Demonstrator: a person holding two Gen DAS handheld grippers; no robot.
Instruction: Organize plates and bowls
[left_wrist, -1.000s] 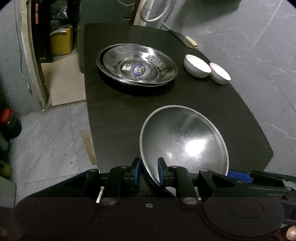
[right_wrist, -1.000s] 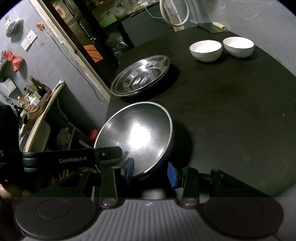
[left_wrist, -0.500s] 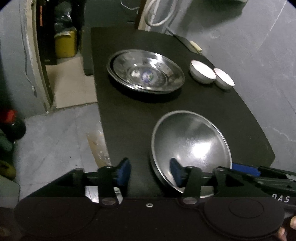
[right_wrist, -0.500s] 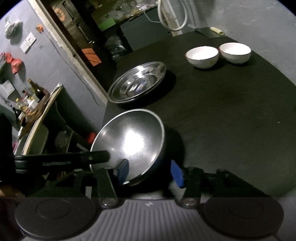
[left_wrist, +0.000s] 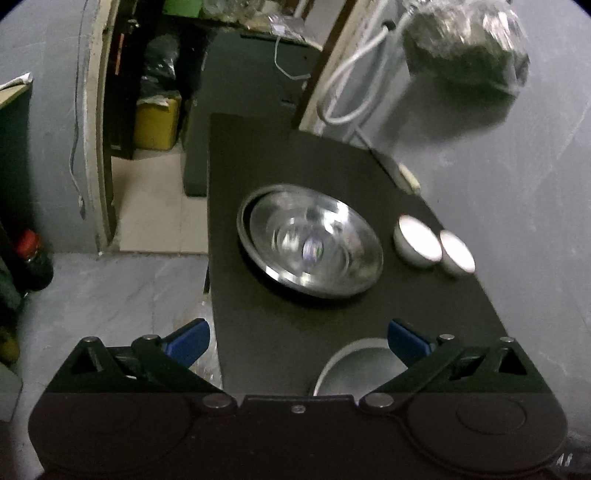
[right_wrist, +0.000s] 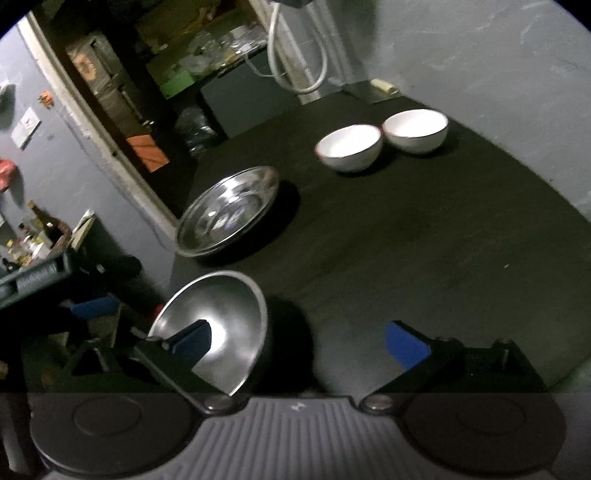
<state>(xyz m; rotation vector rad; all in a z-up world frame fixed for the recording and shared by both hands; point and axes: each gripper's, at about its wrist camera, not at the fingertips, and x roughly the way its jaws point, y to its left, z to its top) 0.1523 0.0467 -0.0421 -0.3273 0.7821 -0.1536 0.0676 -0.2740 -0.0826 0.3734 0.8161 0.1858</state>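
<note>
i've let go of the steel bowl (right_wrist: 221, 325) at lower left on the black table (right_wrist: 424, 240); i'd back both grippers clear before reaching for the white bowls (right_wrist: 349, 147) upper right. left gripper (left_wrist: 298, 341) and right gripper (right_wrist: 297, 341) jaws just spread wide, pinching nothing; a second ago both clamped its rim.

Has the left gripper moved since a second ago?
Yes. The left gripper has backed away and up from the table; the near steel bowl now sits low, jaws just opened, off its rim.
</note>
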